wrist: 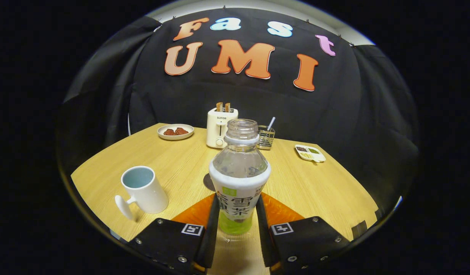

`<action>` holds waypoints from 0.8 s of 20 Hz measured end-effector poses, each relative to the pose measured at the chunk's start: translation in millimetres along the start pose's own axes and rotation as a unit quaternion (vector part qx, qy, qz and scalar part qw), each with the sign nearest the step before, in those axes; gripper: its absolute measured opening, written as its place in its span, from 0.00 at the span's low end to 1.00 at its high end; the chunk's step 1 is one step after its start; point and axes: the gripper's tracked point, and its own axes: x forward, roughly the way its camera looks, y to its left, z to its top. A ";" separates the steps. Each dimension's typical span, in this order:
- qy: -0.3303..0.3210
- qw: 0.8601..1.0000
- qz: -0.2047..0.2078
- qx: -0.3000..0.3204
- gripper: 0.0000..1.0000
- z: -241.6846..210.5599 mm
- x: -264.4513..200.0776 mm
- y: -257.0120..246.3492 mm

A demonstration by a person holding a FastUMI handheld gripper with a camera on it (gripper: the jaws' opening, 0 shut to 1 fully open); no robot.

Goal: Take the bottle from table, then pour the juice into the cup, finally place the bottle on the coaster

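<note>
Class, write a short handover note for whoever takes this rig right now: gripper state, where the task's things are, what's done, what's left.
Gripper: fingers on either side of the bottle, apparently shut on it.
Bottle: upright, uncapped, between the fingers over the table.
Cup: left of the bottle, upright, handle toward the gripper.
Coaster: dark disc just behind the bottle.
Done: bottle gripped.
Left: pour into cup, then set bottle on coaster.

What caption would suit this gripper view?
Gripper jaws closed on uncapped clear plastic bottle, white ceramic mug nearby on wooden table.
</note>
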 end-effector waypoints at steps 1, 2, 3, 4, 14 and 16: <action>0.000 1.000 -0.004 -0.010 0.47 1.6 0.3 3.6; 0.000 1.000 -0.006 -0.020 0.47 3.2 0.2 7.7; -0.002 0.999 -0.007 -0.031 0.47 5.9 0.2 13.1; -0.003 0.999 -0.007 -0.045 0.47 9.2 -0.9 18.3; -0.033 0.953 -0.098 -0.285 0.47 45.9 4.2 36.6; -0.037 0.940 -0.107 -0.323 0.47 49.3 5.7 44.5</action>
